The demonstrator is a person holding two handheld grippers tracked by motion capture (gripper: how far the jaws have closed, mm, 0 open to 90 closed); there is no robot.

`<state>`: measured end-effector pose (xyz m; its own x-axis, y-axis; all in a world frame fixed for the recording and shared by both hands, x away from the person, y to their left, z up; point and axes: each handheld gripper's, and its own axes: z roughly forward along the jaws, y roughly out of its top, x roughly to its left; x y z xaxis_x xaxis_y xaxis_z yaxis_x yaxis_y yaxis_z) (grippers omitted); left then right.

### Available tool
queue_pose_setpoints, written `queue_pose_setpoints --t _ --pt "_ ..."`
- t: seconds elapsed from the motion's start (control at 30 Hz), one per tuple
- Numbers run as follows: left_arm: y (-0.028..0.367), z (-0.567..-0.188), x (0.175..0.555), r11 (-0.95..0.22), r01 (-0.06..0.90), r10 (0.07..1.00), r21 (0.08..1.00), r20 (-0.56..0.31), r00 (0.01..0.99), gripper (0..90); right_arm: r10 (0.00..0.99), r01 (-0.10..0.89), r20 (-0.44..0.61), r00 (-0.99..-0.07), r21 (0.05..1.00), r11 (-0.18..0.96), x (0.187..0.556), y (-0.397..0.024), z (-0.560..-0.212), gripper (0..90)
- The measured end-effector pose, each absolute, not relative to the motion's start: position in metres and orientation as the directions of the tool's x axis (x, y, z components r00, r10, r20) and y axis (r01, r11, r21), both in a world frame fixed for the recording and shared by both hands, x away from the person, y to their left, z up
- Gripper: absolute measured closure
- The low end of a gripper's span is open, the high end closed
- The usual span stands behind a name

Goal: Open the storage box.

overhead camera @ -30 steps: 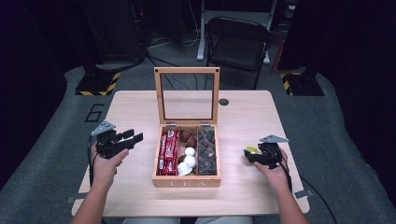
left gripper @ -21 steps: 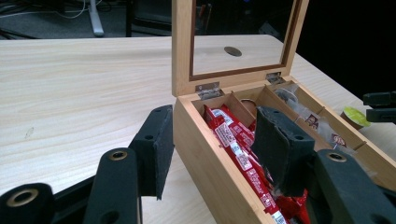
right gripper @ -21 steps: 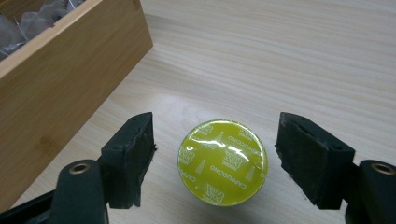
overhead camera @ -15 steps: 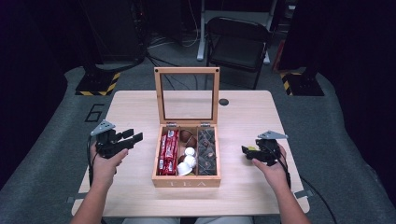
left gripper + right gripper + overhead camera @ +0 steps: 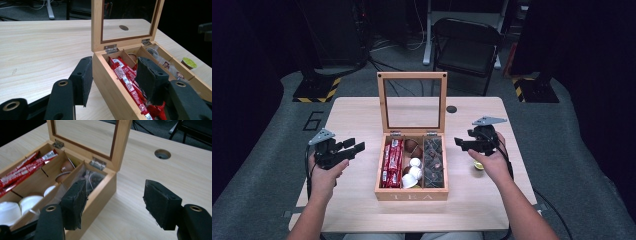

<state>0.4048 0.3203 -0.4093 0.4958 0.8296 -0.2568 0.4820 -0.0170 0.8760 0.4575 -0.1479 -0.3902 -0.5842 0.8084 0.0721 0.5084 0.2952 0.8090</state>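
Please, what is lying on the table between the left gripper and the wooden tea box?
Nothing lies there. In the high view, the table is bare wood between the left gripper and the tea box; the left gripper view shows the same empty stretch.

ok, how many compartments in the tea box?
3. In the tea box: left one holds red packets, middle one holds brown and white pods, right one holds clear-wrapped sachets.

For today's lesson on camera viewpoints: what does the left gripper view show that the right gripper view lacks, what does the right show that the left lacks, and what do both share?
Left gripper view alone: a small yellow-lidded cup on the table beyond the box. Right gripper view alone: white cups in the middle compartment and a chair leg past the table. Both share the open wooden tea box, its upright glass lid, the red packets, the table's round hole and open black fingers.
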Motion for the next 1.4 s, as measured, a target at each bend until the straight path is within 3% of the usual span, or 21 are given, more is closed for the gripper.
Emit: queue_pose_setpoints --t 0.67,1.4 --pt "0.320 -0.412 0.406 -0.023 0.492 0.844 0.870 -0.247 0.477 41.9 0.770 0.499 0.069 -0.634 0.797 0.339 0.489 -0.110 -0.369 30.9" --pt "0.318 -0.412 0.406 -0.025 0.494 0.837 0.869 -0.252 0.486 42.0 0.791 0.529 0.089 -0.605 0.788 0.316 0.532 -0.090 -0.369 31.2"
